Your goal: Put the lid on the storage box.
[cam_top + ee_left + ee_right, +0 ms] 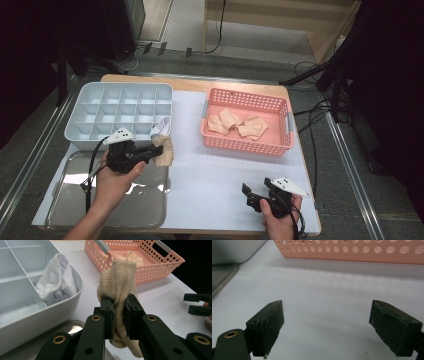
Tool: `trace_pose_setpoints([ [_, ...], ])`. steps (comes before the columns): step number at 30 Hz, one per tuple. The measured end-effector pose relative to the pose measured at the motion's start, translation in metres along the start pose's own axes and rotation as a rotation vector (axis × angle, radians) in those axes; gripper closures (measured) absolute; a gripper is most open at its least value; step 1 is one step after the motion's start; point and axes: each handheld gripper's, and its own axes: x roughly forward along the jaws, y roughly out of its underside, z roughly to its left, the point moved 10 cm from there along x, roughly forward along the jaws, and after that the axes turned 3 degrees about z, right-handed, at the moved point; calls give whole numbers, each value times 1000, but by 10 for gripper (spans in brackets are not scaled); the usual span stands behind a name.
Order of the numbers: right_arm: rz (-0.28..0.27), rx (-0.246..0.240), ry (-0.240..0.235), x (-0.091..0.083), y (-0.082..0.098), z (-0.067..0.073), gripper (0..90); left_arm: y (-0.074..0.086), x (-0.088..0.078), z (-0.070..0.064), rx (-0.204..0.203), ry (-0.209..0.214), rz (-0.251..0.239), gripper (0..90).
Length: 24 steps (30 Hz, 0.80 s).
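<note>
Right now the left gripper pinches a beige sock, hanging long-ways down, just beside the divided bin, whose near corner cell holds a white sock. The right gripper rests spread and empty, well apart.

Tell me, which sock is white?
The white sock tucked in a compartment at the near right corner of the grey divided box. The held sock and the basket ones are tan.
</note>
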Motion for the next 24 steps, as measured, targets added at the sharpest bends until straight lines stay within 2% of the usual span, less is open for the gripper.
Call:
trace_pose_setpoints([
  [18,20,10,-25,0,1,5,91,-13,-14,26,-20,-39,-31,803],
  [22,26,8,-26,1,2,6,91,-21,-21,32,-40,-47,-64,803],
  [24,28,9,-25,1,2,6,92,-22,-22,34,-39,-51,-63,803],
])
